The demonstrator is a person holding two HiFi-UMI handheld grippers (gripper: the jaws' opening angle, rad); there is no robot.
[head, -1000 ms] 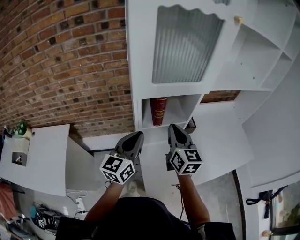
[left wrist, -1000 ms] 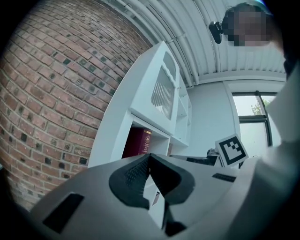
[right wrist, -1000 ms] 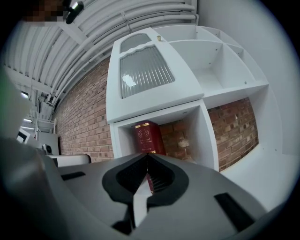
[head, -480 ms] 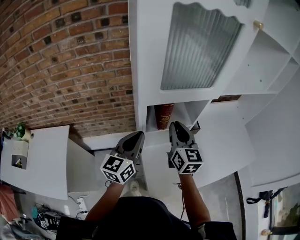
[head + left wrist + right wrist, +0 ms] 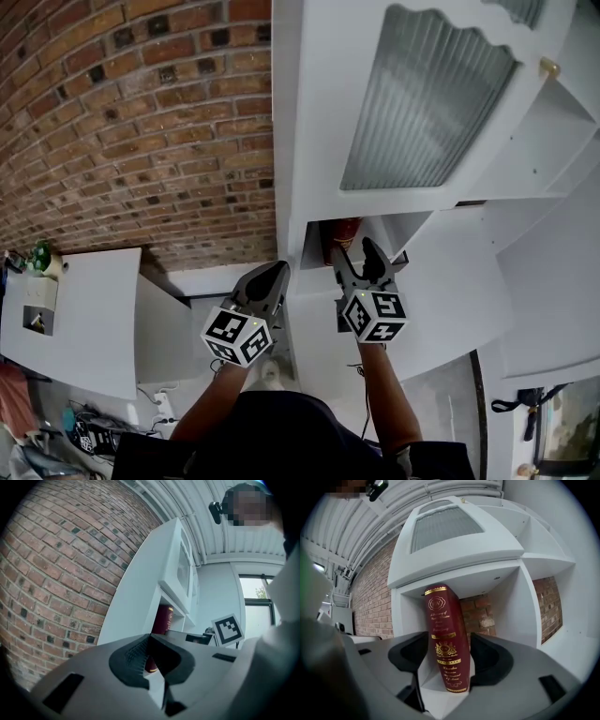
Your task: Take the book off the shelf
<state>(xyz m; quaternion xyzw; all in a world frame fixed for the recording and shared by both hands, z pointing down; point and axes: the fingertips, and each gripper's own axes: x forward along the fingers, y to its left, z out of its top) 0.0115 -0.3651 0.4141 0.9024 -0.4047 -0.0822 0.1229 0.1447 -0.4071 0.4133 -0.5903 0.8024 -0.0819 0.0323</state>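
Book point(image 5: 445, 634): dark red with gold lettering, standing on end in a low open cubby of the white shelf point(image 5: 506, 602), spine facing out. Brick shows behind it through the cubby's back. In the head view only its lower part point(image 5: 345, 230) shows, under the edge of the compartment above.

The right gripper point(image 5: 452, 663) is spread wide, and the spine stands between its two jaws. The left jaw is clear of the cover. The right jaw sits just beside it (whether it touches, I cannot tell). Nothing is pinched. From the head view this gripper point(image 5: 354, 255) reaches up into the cubby mouth, its tips on either side of the book.

The left gripper point(image 5: 272, 277) is held lower and to the left, apart from the shelf point(image 5: 403, 230), its jaws pressed together with nothing in them. Its own view shows the tips point(image 5: 149, 656) meeting, with the book point(image 5: 162, 620) visible beyond them in the cubby.

Above the cubby is a white door point(image 5: 427, 103) with ribbed glass and a small brass knob point(image 5: 549, 67). A brick wall point(image 5: 141, 141) runs along the shelf's left side.
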